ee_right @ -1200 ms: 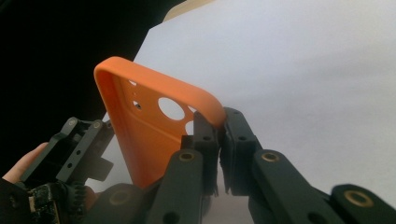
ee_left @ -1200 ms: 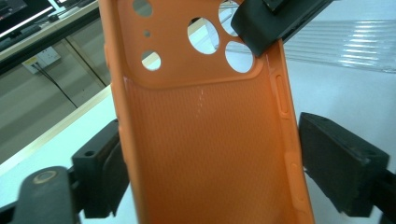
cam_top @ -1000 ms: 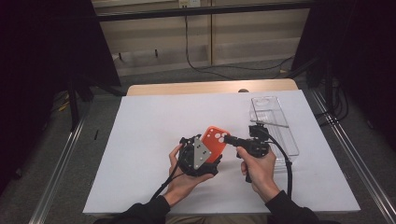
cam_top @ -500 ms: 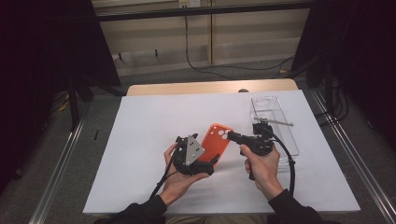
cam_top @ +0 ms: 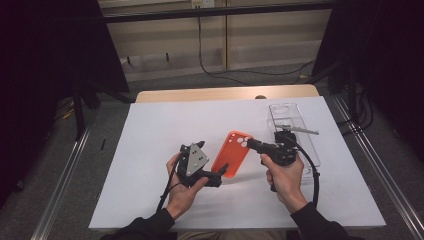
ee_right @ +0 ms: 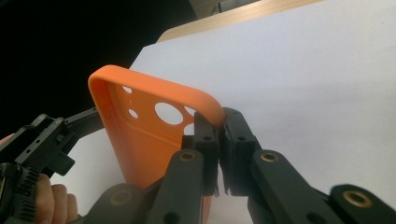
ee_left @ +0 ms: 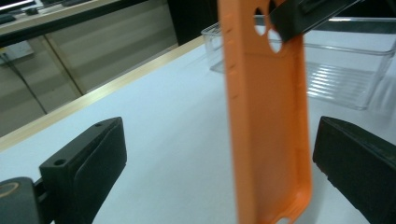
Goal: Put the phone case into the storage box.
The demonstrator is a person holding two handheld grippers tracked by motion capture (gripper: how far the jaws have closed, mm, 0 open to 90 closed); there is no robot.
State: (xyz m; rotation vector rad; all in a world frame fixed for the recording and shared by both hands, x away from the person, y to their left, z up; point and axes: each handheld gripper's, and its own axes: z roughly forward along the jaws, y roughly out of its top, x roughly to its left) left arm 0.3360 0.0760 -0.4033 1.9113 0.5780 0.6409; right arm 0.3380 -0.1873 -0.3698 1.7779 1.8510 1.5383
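One orange phone case [cam_top: 231,153], held on edge above the white table [cam_top: 150,130]; light, bendy, likely slick, so best pinched at the rim. Camera-end rim clamped in the right gripper [cam_top: 251,144], fingers closed on it. Left gripper [cam_top: 220,172] spread wide around the lower end, not touching. Clear tray [cam_top: 287,111] behind.

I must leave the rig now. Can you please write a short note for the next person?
Right hand-held gripper: shut on the camera-hole corner of the orange phone case, held above the white table.
Left hand-held gripper: open, jaws either side of the case's lower end, not touching.
Clear tray: at the table's far right.
Done: case lifted.
Left: probably close the left gripper on the case.
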